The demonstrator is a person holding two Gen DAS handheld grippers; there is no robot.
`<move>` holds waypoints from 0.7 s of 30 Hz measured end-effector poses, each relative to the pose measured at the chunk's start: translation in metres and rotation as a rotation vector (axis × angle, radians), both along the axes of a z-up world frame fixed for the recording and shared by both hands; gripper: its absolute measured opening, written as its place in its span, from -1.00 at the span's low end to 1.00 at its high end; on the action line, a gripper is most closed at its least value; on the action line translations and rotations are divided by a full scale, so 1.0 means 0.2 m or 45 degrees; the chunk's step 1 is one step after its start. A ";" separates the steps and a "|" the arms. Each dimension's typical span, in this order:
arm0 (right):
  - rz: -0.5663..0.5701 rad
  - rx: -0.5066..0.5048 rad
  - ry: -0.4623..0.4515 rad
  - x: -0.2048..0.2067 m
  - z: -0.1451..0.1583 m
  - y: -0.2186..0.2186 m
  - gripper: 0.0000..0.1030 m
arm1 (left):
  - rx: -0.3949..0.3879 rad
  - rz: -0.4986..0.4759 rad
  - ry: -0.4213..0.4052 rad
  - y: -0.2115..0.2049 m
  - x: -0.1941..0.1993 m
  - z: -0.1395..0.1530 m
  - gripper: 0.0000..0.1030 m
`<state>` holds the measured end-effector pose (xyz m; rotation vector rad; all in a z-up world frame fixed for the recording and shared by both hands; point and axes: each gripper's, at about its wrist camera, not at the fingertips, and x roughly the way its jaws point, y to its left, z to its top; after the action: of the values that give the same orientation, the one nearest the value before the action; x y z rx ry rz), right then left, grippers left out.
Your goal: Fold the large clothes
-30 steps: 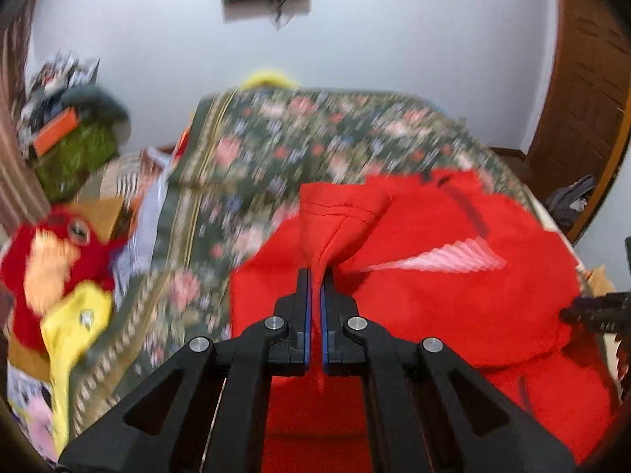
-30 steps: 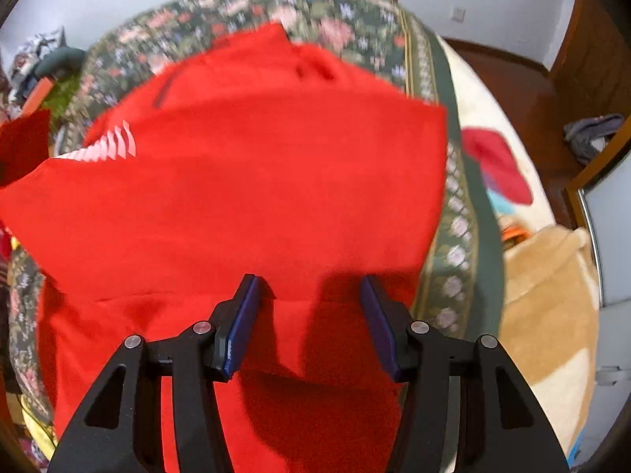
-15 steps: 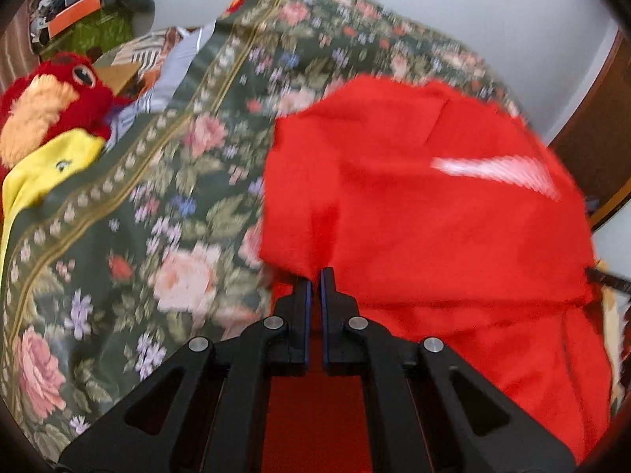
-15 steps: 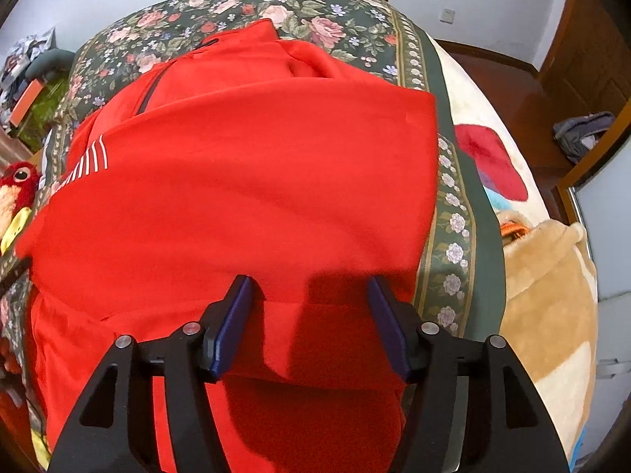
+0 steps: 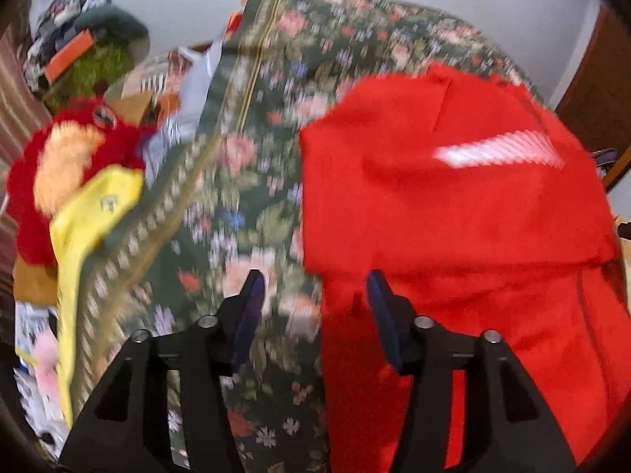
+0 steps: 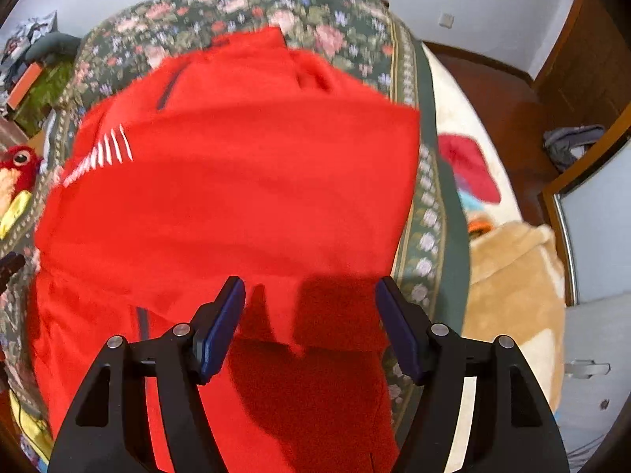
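The bed [image 5: 252, 181], under a floral cover, lies bare left of the red garment [image 6: 244, 197], whose folded edge runs crosswise. The left tool [image 5: 313, 295] has just sprung open, straddling the garment's left edge, gripping nothing; the right tool [image 6: 309, 299] has just widened, empty above the fold.
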<state>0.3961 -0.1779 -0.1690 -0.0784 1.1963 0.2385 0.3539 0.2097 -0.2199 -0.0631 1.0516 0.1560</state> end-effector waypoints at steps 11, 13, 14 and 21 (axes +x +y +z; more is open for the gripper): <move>0.022 0.115 -0.167 0.29 0.26 0.10 0.33 | -0.042 -0.146 -0.173 -0.20 0.50 0.31 0.53; 0.016 0.125 -0.179 0.37 0.25 0.13 0.36 | -0.067 -0.155 -0.157 -0.23 0.63 0.30 0.53; 0.013 0.128 -0.184 0.40 0.25 0.14 0.36 | -0.078 -0.162 -0.154 -0.25 0.69 0.29 0.53; -0.020 0.117 -0.160 0.67 0.08 0.15 0.37 | -0.202 -0.155 -0.113 -0.28 1.02 0.13 0.53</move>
<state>0.5293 -0.1486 -0.1531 -0.0039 1.0595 0.2703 0.5574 0.1533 -0.1948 -0.1482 0.9747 -0.0407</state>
